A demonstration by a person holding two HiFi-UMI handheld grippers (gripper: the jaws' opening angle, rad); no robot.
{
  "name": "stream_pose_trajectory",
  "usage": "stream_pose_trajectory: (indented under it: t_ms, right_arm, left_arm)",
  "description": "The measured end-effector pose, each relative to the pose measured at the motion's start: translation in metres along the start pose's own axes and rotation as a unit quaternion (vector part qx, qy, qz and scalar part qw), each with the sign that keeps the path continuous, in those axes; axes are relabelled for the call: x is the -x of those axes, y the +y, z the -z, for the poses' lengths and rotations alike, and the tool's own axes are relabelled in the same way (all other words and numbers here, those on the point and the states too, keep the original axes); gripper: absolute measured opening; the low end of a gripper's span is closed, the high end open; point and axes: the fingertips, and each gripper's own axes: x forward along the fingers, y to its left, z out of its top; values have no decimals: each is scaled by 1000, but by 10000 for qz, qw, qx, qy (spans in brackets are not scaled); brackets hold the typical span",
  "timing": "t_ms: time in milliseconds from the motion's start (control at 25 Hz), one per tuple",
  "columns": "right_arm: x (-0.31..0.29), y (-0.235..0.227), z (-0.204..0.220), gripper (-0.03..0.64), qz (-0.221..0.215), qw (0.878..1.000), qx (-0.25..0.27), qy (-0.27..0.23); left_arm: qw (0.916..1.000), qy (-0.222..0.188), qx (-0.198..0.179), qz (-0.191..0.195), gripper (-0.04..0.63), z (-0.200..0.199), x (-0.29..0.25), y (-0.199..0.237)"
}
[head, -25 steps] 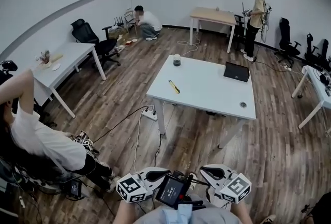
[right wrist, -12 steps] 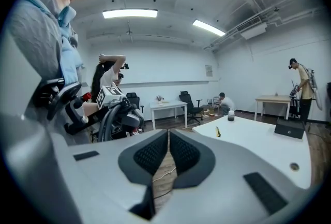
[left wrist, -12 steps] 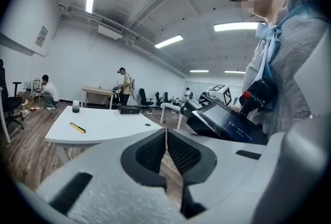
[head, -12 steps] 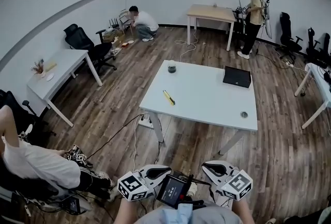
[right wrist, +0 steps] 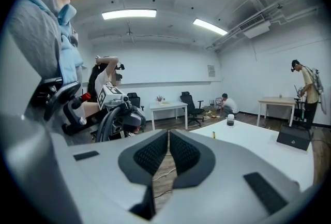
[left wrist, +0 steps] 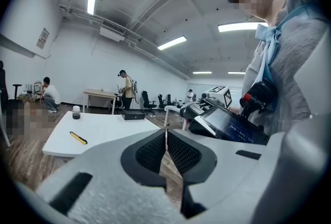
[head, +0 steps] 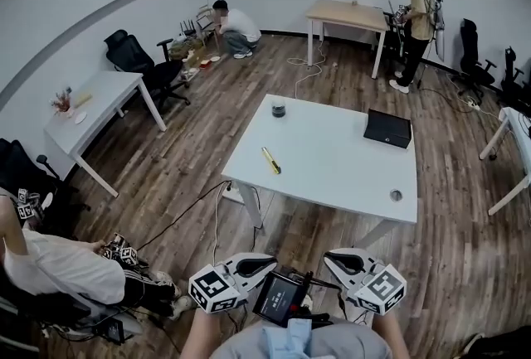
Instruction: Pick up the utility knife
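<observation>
A yellow utility knife [head: 271, 160] lies near the left edge of the white table [head: 332, 167] in the middle of the room; it also shows as a small yellow bar in the left gripper view [left wrist: 78, 138] and faintly in the right gripper view [right wrist: 213, 135]. Both grippers are held low at the person's waist, well short of the table. My left gripper [head: 267, 260] points inward, jaws shut with nothing between them [left wrist: 166, 141]. My right gripper [head: 329, 256] mirrors it, also shut and empty [right wrist: 168, 141].
On the table stand a dark jar [head: 278, 109], a black box [head: 387, 128] and a small round object [head: 396, 195]. A power strip and cables [head: 233, 193] lie on the wood floor by the table leg. A seated person [head: 58, 266] is at left; desks, chairs and two other people stand around the walls.
The view has advanced toward the white table, which now sits nearer and lower in the head view. Both grippers stay shut at the waist, carried forward together.
</observation>
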Motion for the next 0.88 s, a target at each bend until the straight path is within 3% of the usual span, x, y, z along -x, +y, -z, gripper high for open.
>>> stream_pose_trajectory:
  t_ms: [560,880]
  right_arm:
    - [-22,-63,2,29,-396,9992,103,38]
    - [-42,-70,3,29,-634,9979,128,32]
  left_arm:
    - [9997,17,25,-254,20,-10,-46,40]
    - [9987,37,164,-485,20,-1,-41,55]
